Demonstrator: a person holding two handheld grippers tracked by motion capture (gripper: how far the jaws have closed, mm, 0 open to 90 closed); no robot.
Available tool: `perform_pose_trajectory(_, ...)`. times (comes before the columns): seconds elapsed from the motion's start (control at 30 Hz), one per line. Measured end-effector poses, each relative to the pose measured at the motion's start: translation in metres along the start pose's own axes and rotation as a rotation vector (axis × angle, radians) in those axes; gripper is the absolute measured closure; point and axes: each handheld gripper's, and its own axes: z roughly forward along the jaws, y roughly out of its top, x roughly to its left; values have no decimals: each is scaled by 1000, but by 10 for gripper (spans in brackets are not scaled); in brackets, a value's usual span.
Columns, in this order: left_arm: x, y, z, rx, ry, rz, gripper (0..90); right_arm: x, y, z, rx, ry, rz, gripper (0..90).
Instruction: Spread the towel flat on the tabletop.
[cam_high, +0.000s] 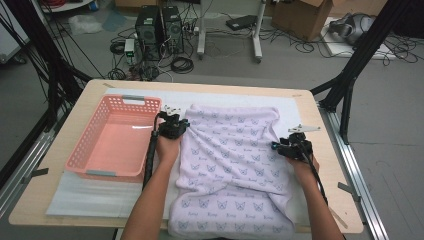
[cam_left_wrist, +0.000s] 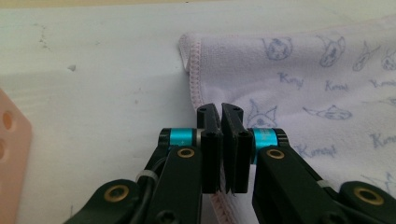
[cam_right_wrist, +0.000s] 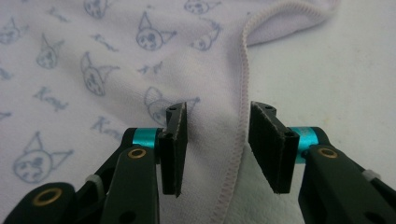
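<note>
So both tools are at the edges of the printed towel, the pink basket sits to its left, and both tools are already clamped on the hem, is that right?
Not quite. The left tool is clamped on the towel hem, but in the right gripper view the right tool has its jaws apart, the hem between them untouched. The pink basket does sit left of the towel.

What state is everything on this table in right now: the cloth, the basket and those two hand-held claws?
Towel: spread on the table, wrinkled, near end hanging over the edge.
Pink basket: upright, empty.
Left gripper: fingers shut on the towel's left hem.
Right gripper: fingers open, astride the towel's right hem, not pressing it.
</note>
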Motion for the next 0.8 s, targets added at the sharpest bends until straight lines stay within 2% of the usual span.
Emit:
perform_pose_trajectory(0.03, 0, 0, 0, 1, -5, 3, 860, 0, 0, 2, 2, -1, 0, 592)
perform_pose_trajectory(0.07, 1, 1, 0, -5, -6, 0, 860, 0, 0, 2, -4, -4, 3, 663)
perform_pose_trajectory(0.1, 2, 1, 0, -10, -5, -1, 860, -1, 0, 3, -10, 4, -4, 813)
perform_pose_trajectory(0.13, 2, 1, 1, -7, -4, -4, 860, -2, 2, 3, -3, 5, -17, 851)
perform_pose_trajectory(0.17, 2, 2, 1, -9, -3, -6, 861, -2, 5, 5, 3, -17, -32, 861)
perform_pose_trajectory(0.2, 2, 2, 1, -11, 1, 1, 860, -1, 8, 5, 6, -63, -44, 865)
perform_pose_trajectory(0.23, 1, 3, 1, -22, 0, 7, 860, -3, 10, 5, -16, -114, -59, 866)
perform_pose_trajectory(0.3, -1, 5, 2, -42, -15, 18, 861, -15, 11, 4, -57, -174, -4, 867)
perform_pose_trajectory(0.37, -6, 7, 5, -36, -23, 29, 861, -24, 11, 8, -71, -218, 28, 866)
perform_pose_trajectory(0.43, -6, 8, 8, -35, -6, 25, 860, -23, 11, 14, -62, -242, 31, 859)
perform_pose_trajectory(0.53, -3, 6, 9, -41, -32, -5, 814, -19, 13, 14, -75, -215, 32, 773)
perform_pose_trajectory(0.6, -3, 6, 7, -29, -55, 22, 676, -21, 13, 8, -89, -185, 59, 679)
perform_pose_trajectory(0.63, -4, 5, 7, -14, -68, 40, 625, -23, 12, 5, -95, -157, 86, 669)
perform_pose_trajectory(0.7, -6, 6, 3, 11, -98, 27, 546, -26, 10, -3, -110, -138, 105, 664)
perform_pose_trajectory(0.8, -10, 9, -6, 18, -139, 18, 458, -27, 4, -12, -121, -108, 122, 634)
